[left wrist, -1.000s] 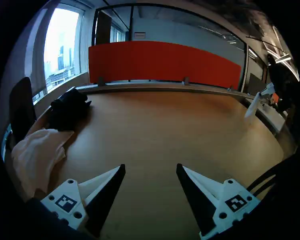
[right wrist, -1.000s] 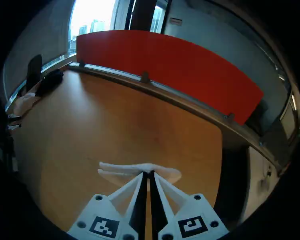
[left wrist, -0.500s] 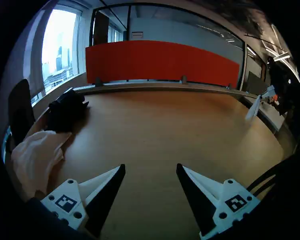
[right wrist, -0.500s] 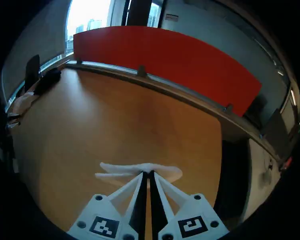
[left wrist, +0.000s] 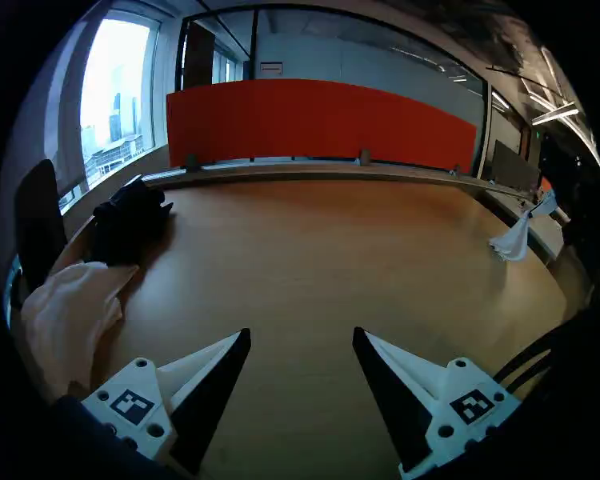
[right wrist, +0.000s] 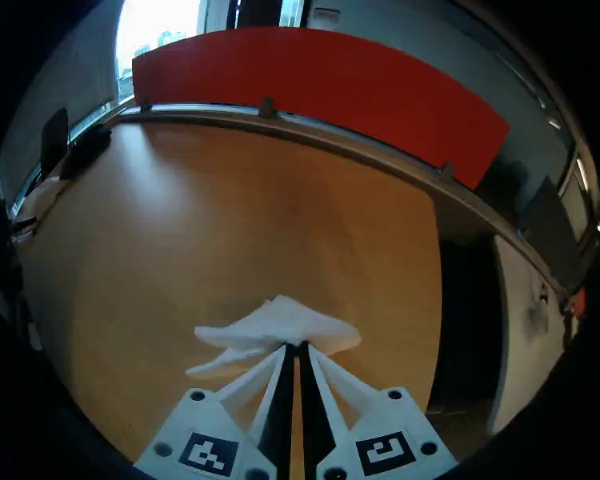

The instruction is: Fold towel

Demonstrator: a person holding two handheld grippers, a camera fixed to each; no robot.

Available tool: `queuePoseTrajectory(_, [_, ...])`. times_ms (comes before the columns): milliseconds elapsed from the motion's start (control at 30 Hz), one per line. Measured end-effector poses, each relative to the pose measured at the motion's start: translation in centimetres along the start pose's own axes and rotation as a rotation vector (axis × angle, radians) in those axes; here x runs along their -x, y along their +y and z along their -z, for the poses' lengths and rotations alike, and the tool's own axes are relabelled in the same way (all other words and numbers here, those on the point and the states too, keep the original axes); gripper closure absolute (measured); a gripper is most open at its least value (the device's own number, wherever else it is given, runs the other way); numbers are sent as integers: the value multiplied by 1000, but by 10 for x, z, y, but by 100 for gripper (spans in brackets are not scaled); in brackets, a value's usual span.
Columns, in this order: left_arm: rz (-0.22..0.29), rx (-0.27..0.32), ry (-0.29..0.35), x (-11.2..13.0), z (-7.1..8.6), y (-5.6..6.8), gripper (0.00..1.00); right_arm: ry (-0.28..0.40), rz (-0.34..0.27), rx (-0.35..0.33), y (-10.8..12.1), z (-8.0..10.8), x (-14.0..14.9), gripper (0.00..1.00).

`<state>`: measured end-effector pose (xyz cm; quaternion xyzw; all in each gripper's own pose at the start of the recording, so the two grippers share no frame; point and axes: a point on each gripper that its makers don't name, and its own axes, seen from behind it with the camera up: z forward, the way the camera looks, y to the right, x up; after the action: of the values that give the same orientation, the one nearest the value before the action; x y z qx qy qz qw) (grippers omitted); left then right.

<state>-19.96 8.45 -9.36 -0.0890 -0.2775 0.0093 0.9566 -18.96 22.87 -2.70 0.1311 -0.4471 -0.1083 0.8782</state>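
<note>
towel [right wrist: 284,324] edge behind fingers [right wrist: 280,392]

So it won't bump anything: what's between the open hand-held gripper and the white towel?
Nothing: in the left gripper view, bare wooden table lies between the left hand-held gripper and the white towel.

Left gripper view: table [left wrist: 316,248] across centre. Divider panel [left wrist: 324,124] along its far edge, upper centre. Window [left wrist: 112,104] upper left. Bag [left wrist: 128,220] on table mid-left, crumpled cloth [left wrist: 68,316] just before it, lower left. Chair [left wrist: 36,216] at left edge, beside both. Towel [left wrist: 512,240] at right edge, over table. Right gripper view: towel bottom centre at right gripper [right wrist: 298,352] tips, above table.
</note>
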Motion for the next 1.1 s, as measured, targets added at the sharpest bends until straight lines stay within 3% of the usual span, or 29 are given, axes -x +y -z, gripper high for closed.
queuePoseTrajectory(500, [-5,-1,-2,1,2,1,5,-104,-41,27,8,-8,60,96])
queuePoseTrajectory(1100, [-5,-13,-6,5,4,-1,5,-211,-21,76,18,-20,110,96])
